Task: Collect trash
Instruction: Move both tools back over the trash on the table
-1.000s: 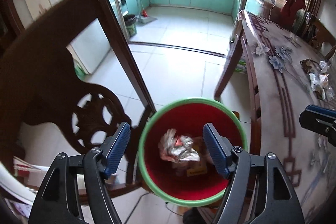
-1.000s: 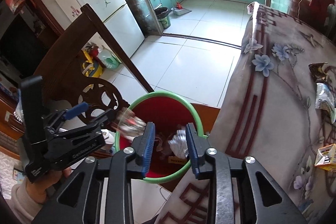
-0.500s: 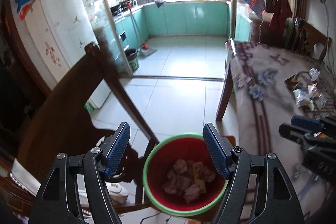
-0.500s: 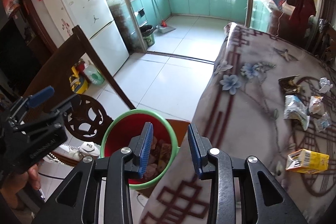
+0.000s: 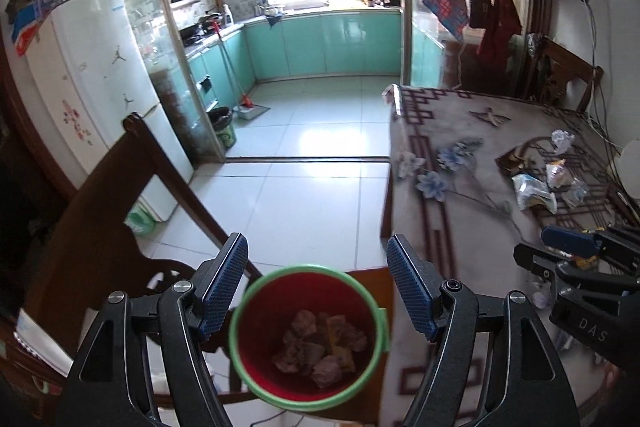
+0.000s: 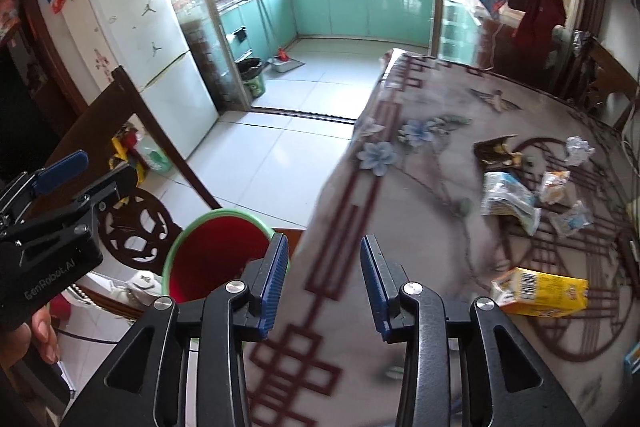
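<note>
A red bin with a green rim (image 5: 306, 337) stands on a chair beside the table and holds several crumpled wrappers. It also shows in the right wrist view (image 6: 218, 257). My left gripper (image 5: 316, 287) is open and empty, high above the bin. My right gripper (image 6: 324, 281) is open and empty over the table's left edge. On the table lie a yellow carton (image 6: 540, 293), a blue-white wrapper (image 6: 508, 201), a dark wrapper (image 6: 496, 151), a crumpled foil ball (image 6: 576, 149) and small clear packets (image 6: 558, 185).
The table has a floral cloth (image 6: 400, 227). A dark carved wooden chair (image 5: 120, 211) stands left of the bin. A white fridge (image 6: 140, 55) is at the left. The tiled floor (image 5: 312, 167) leads to a kitchen. Another chair (image 5: 568, 75) stands beyond the table.
Both grippers have risen and pulled back from the bin. The right gripper has opened wider and swung right over the table. The wrapper dropped a second ago lies in the bin.
</note>
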A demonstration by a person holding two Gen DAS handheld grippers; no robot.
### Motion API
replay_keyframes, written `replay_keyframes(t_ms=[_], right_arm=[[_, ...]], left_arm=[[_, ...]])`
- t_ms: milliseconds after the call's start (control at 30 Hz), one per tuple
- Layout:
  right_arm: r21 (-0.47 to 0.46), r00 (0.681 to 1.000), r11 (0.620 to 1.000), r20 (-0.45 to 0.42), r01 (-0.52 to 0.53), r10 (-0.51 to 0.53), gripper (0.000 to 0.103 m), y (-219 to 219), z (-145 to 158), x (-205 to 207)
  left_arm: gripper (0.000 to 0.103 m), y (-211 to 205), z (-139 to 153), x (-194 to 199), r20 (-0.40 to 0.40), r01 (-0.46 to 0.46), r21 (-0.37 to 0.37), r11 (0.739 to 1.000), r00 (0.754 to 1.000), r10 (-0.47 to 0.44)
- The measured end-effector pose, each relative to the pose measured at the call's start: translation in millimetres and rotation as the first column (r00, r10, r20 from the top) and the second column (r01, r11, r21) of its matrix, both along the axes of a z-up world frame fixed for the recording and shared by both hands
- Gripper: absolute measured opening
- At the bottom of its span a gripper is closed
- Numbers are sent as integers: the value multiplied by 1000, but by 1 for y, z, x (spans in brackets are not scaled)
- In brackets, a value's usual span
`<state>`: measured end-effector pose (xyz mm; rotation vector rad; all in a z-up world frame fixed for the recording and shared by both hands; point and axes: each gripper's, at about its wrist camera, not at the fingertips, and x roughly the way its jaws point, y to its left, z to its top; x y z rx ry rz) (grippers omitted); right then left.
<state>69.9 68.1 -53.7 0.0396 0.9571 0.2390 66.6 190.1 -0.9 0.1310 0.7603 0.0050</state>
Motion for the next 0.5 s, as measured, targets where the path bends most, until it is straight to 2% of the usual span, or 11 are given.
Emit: replay_keyframes(t_ms=[300, 500], right_arm=[[-66, 998, 996, 17, 55, -54, 39, -68, 6, -17], [-69, 996, 994, 21, 85, -84, 41, -124, 7, -23]], left_arm=[[71, -69, -5, -6, -42, 78, -19, 997, 996, -78], [72, -121, -9, -11, -66, 124, -27, 992, 990, -126]])
